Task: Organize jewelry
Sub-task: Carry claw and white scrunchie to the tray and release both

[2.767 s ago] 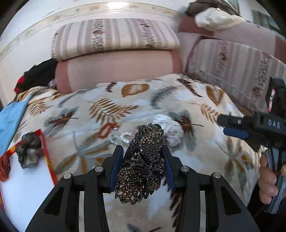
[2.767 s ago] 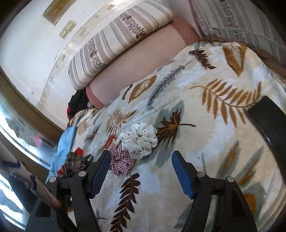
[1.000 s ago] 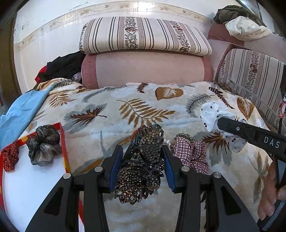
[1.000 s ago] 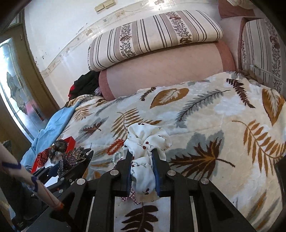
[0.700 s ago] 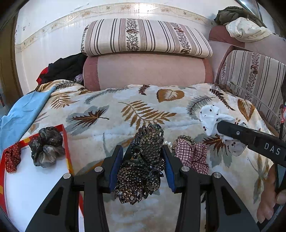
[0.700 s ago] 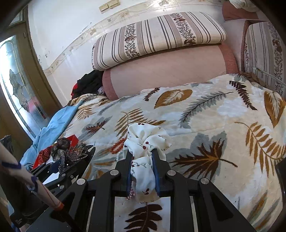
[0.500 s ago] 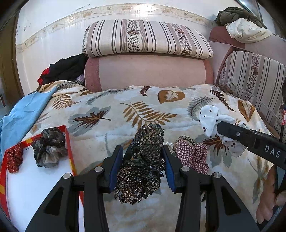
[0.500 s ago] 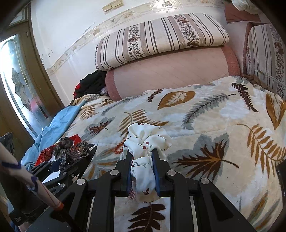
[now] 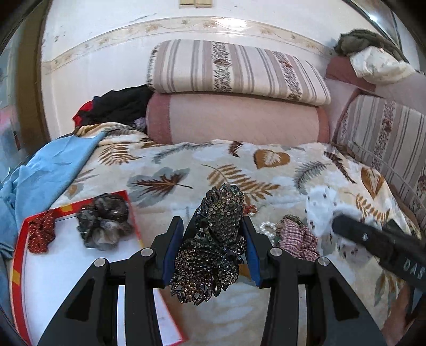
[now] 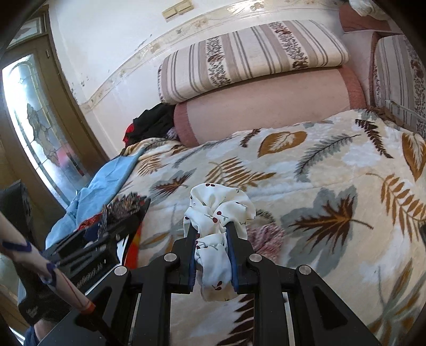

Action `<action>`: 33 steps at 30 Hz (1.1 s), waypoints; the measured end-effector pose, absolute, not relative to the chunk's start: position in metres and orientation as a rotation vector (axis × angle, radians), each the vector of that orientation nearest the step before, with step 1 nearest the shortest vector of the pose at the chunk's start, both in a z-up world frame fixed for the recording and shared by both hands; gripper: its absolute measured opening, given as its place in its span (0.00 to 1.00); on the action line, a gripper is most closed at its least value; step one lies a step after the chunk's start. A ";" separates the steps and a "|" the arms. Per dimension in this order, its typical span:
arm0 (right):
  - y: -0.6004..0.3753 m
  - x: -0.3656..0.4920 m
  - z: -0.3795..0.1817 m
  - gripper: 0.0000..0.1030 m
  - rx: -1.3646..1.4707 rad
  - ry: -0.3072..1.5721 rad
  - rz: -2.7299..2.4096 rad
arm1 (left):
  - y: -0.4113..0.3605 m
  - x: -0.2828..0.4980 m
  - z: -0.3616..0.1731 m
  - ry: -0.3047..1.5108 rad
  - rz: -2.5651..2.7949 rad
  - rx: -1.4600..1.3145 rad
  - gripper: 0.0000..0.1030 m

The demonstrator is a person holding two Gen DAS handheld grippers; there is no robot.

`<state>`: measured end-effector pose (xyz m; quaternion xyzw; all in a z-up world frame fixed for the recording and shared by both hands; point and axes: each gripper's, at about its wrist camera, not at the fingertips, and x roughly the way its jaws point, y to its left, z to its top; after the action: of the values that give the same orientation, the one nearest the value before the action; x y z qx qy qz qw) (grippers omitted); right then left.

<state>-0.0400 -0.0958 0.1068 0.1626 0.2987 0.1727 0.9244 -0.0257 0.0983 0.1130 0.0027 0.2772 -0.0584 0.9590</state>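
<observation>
A lived-in room of a private home is shown, furnished for sitting or sleeping. A thick blanket [image 9: 186, 170] printed with autumn leaves is spread over a low bed or couch, and a striped cushion [image 9: 234, 70] is stacked on a pink bolster [image 9: 234, 119] against a white wall trimmed with a floral border [image 9: 186, 24]. More striped cushions [image 9: 386, 130] are lined along the side, with folded clothes [image 9: 372, 57] piled above. Dark garments [image 9: 117, 103] are heaped in the corner, and a blue cloth [image 9: 48, 170] is draped over the edge. A wooden door with patterned glass [image 10: 37, 127] and a wall switch [image 10: 177, 9] are seen in the right wrist view.
</observation>
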 end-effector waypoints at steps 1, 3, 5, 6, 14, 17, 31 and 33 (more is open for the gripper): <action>-0.092 -0.041 0.108 0.21 0.333 0.613 0.357 | 0.104 -0.026 0.115 0.560 -0.111 -0.005 0.42; -0.083 -0.043 0.112 0.21 0.340 0.617 0.369 | 0.115 -0.027 0.118 0.554 -0.096 -0.019 0.42; -0.072 -0.044 0.115 0.21 0.342 0.622 0.382 | 0.127 -0.029 0.120 0.550 -0.082 -0.033 0.42; -0.066 -0.044 0.116 0.21 0.337 0.624 0.389 | 0.135 -0.030 0.121 0.546 -0.071 -0.038 0.42; -0.003 -0.042 0.126 0.21 0.271 0.641 0.453 | 0.197 -0.035 0.124 0.551 0.011 -0.109 0.42; 0.019 -0.039 0.127 0.21 0.250 0.655 0.480 | 0.219 -0.036 0.121 0.567 0.038 -0.126 0.42; 0.107 -0.024 0.122 0.21 0.211 0.730 0.595 | 0.331 -0.039 0.100 0.670 0.214 -0.276 0.42; 0.117 -0.020 0.119 0.21 0.210 0.747 0.610 | 0.340 -0.039 0.095 0.688 0.232 -0.285 0.42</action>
<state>-0.0202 0.1165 0.1193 0.1010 0.3585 0.2927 0.8807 -0.0387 0.3396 0.0953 -0.1389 0.3352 0.1129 0.9250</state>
